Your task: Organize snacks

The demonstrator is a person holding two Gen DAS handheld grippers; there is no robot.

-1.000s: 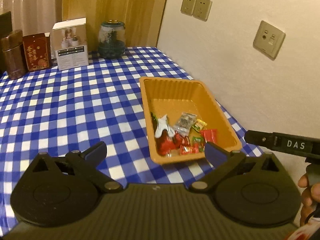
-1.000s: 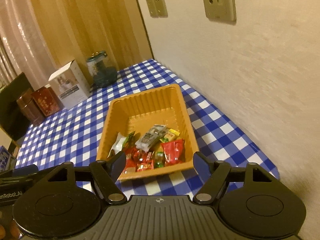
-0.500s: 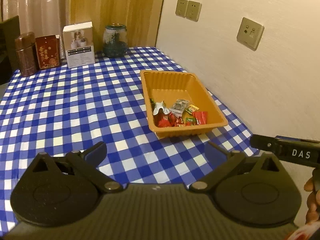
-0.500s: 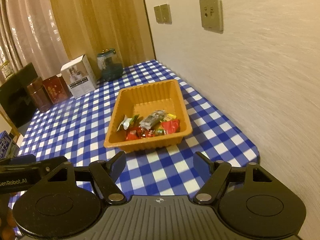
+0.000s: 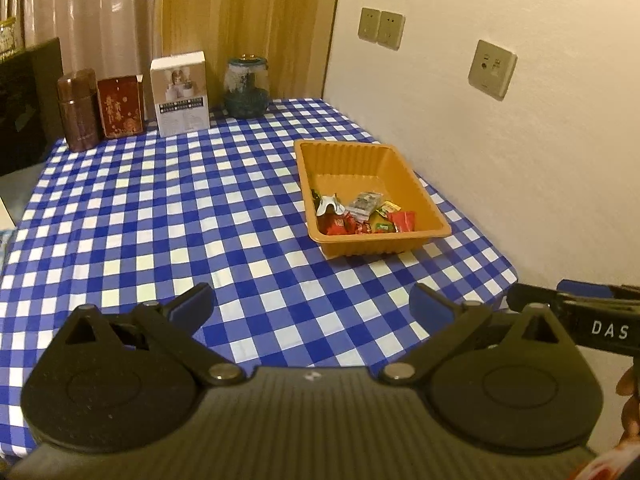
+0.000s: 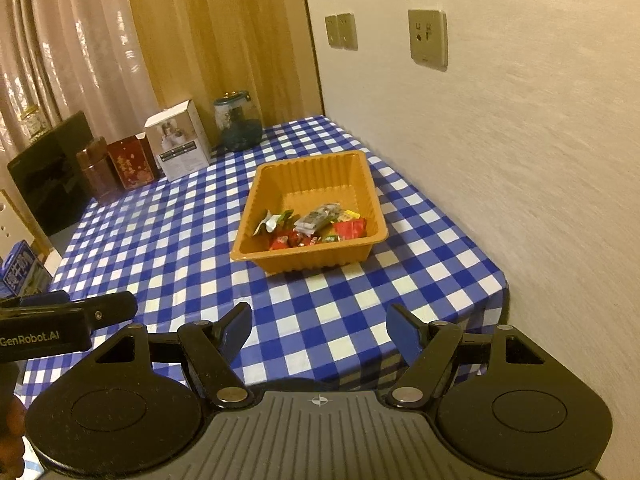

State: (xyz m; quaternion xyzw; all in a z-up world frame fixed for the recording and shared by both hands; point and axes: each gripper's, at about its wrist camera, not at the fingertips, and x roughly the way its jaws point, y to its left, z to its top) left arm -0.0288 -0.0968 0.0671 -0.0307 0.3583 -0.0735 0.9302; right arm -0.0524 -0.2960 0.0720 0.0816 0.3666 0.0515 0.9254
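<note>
An orange plastic tray (image 5: 424,196) (image 6: 360,172) stands on the blue-checked tablecloth near the wall. Several wrapped snacks (image 5: 364,216) (image 6: 316,228) lie heaped at its near end, red, green, yellow and silver. My left gripper (image 5: 311,304) hovers open over the cloth well short of the tray, nothing between its blue-padded fingers. My right gripper (image 6: 320,326) is open too, above the table's near edge, empty. Each gripper's body shows at the side of the other's view.
At the table's far end stand a brown canister (image 5: 78,110), a red tin (image 5: 120,106), a white box (image 5: 180,94) and a glass jar (image 5: 245,88). The wall with sockets (image 5: 491,69) runs along the right. A blue carton (image 6: 20,276) sits beyond the left edge.
Both grippers have drawn back and up from the tray, which now looks smaller and farther off. Their jaws stayed open. The snacks in the tray have not moved.
</note>
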